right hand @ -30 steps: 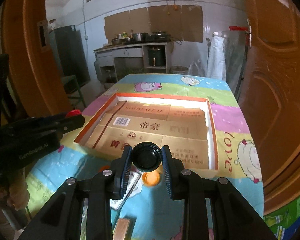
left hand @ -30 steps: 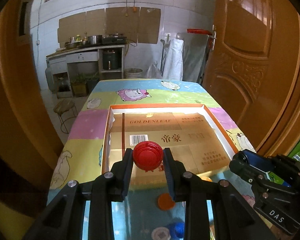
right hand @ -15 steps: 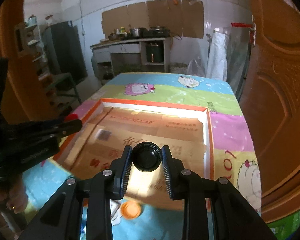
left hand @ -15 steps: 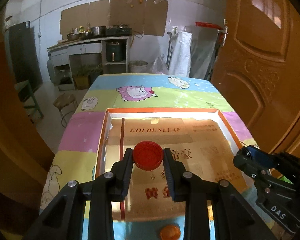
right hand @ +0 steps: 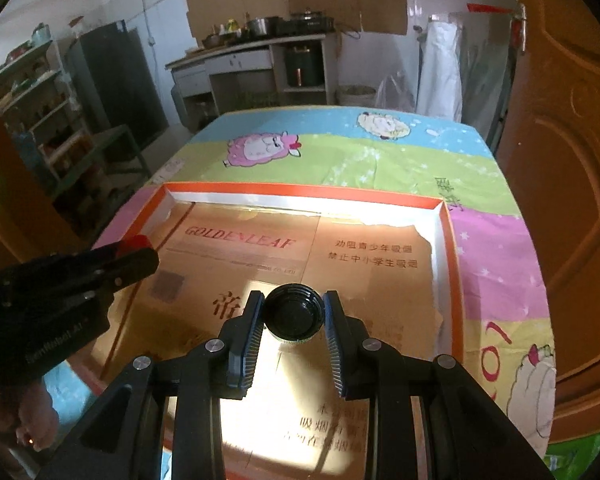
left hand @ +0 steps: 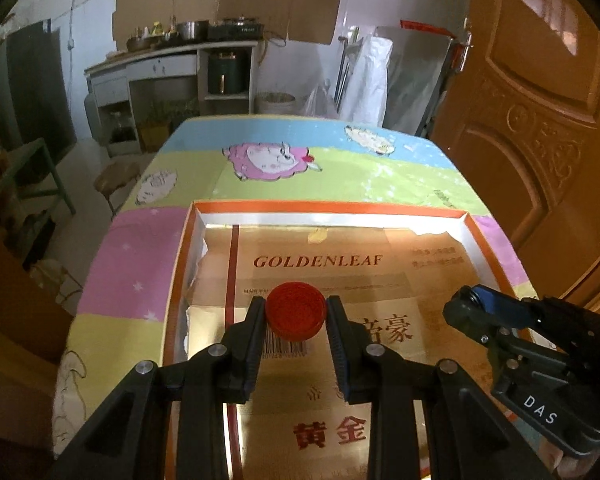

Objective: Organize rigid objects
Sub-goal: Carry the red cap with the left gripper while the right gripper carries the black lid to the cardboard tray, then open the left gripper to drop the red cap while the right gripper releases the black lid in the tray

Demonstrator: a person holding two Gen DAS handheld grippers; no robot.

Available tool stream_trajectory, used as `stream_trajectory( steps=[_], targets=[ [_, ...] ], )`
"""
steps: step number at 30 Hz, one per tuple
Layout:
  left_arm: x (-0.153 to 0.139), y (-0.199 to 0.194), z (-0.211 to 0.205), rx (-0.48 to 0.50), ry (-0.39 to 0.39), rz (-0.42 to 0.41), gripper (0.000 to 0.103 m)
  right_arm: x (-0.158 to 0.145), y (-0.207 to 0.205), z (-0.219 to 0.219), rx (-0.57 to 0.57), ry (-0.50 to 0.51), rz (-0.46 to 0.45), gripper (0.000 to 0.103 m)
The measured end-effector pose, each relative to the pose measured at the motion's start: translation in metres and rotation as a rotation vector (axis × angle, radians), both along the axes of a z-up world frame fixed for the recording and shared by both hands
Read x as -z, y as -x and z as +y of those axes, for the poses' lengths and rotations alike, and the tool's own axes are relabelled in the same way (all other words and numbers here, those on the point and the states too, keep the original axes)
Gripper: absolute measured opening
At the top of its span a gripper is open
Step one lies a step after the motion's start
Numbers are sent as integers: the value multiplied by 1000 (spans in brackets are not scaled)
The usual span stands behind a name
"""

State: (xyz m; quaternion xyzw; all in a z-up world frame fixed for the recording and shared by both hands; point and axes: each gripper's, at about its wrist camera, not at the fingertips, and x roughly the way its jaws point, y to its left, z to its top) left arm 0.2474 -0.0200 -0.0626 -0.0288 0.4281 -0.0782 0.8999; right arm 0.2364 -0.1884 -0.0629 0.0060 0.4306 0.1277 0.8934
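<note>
Caps sit pinched in both claws, each held over the shallow orange-rimmed tray (left hand: 470,216) on the bench (left hand: 148,264).

In the left wrist view, the left claw (left hand: 296,316) grips a red bottle cap (left hand: 296,316) at the centre of the frame. Its two ribbed fingers (left hand: 252,332) press on the cap's left and right sides, near their tips. The cap's closed top faces the camera, and it hangs above the tray's gold printed lining, just below the word GOLDENLEAF. The right claw's body shows at the lower right of this frame, marked DAS.

In the right wrist view, the right claw (right hand: 294,314) pinches a black bottle cap (right hand: 294,314) in the same way, one finger on each side. The cap's hollow inside faces the camera, with a pale threaded edge at its lower rim. It hangs over the lower middle of the tray lining. At the left edge of this frame the left claw appears as a dark shape with a spot of red at its tip.

The bench wears a cartoon sheep tablecloth (right hand: 420,168).
</note>
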Motion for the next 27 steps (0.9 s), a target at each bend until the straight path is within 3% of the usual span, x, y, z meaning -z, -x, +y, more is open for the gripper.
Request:
stream_trajectory(
  steps=[14,22,27],
  targets=[
    [30,-16,-3,28,-5,94,31,29,-20,2,3,27,98,31],
    [38,-16,-11,75,-79,77,31,33,-19,3,4,48,97,31],
    [38,-15,-11,93,-73,70,36,33,-17,4,4,55,84,31]
  ],
)
